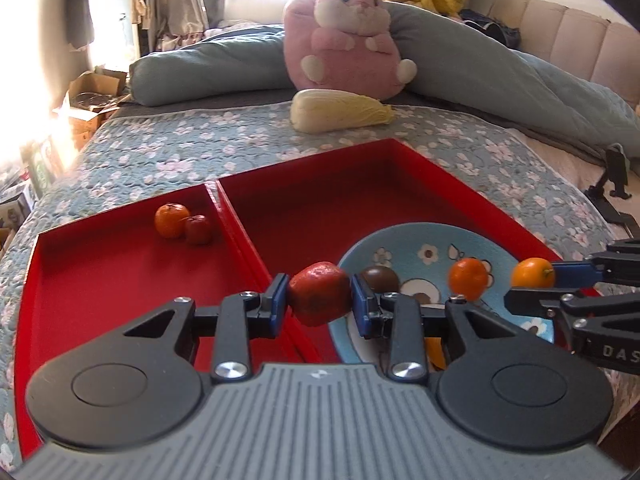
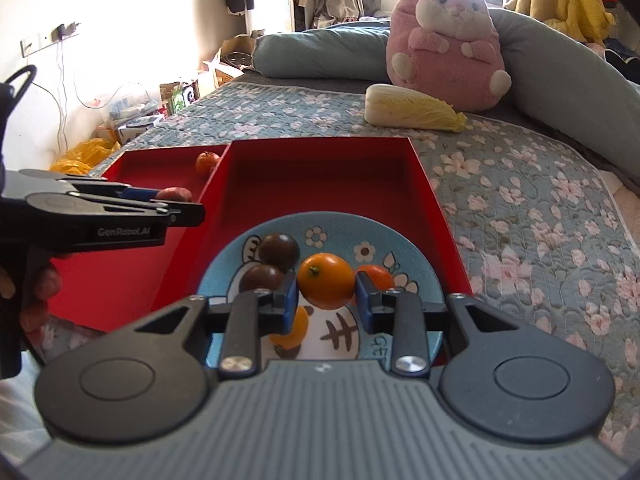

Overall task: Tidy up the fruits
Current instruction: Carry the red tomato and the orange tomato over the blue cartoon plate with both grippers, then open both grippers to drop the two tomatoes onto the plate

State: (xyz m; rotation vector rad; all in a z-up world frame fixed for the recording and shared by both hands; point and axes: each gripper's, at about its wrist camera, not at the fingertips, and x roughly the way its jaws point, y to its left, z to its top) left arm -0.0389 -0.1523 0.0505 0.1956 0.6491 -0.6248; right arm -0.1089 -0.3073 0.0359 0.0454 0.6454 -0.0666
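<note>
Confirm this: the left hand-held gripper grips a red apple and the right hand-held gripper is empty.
Not quite. The right hand-held gripper is shut on a round orange tangerine, as the right wrist view shows. The left hand-held gripper does grip the red apple.

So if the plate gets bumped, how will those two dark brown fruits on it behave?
The brown fruits look round and smooth, so they would probably roll. The plate seems shallow with a low rim, which may slow them but perhaps not stop a hard knock. They sit touching each other, so nudging one would likely shift the other. The red tray walls should catch any escapee.
</note>
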